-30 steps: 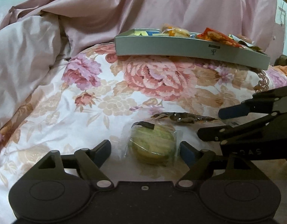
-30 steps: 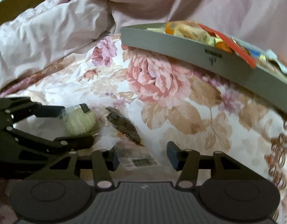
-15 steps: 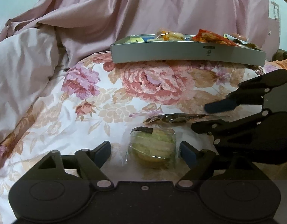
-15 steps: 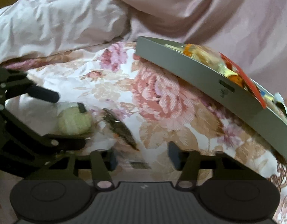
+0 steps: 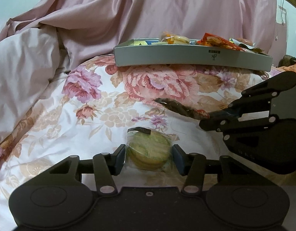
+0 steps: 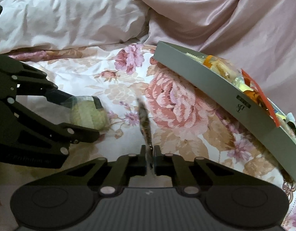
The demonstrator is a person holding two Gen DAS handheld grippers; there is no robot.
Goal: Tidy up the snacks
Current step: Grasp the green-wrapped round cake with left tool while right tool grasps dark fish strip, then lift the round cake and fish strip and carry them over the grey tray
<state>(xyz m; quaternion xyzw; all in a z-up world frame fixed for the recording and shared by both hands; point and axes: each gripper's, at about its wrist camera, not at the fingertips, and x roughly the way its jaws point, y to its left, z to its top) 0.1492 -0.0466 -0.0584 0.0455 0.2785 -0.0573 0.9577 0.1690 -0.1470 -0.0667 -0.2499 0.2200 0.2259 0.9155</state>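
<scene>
Short of the box (image 5: 167,58), on the floral quilt (image 5: 75,119), the left gripper (image 5: 149,155) is closing on a wrapped cake (image 5: 149,150), its pads at the wrapper. The right gripper (image 6: 150,158) pinches a dark packet (image 6: 145,123) beside the cake. Grasping is in hand; next, I judge, both snacks need lifting over the box's wall.

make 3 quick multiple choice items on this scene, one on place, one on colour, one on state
1. Where is the grey tray?
A. on the floral quilt
B. on a wooden table
C. on the floor

2. What colour is the round snack between the left gripper fingers?
A. blue
B. green
C. red

3. What is the right gripper doing?
A. standing wide open
B. pinching a dark packet
C. gripping the tray

1 A, tray rests on flowered fabric; 2 B, pale green through clear wrap; 3 B, jaws shut on the packet's end.
</scene>
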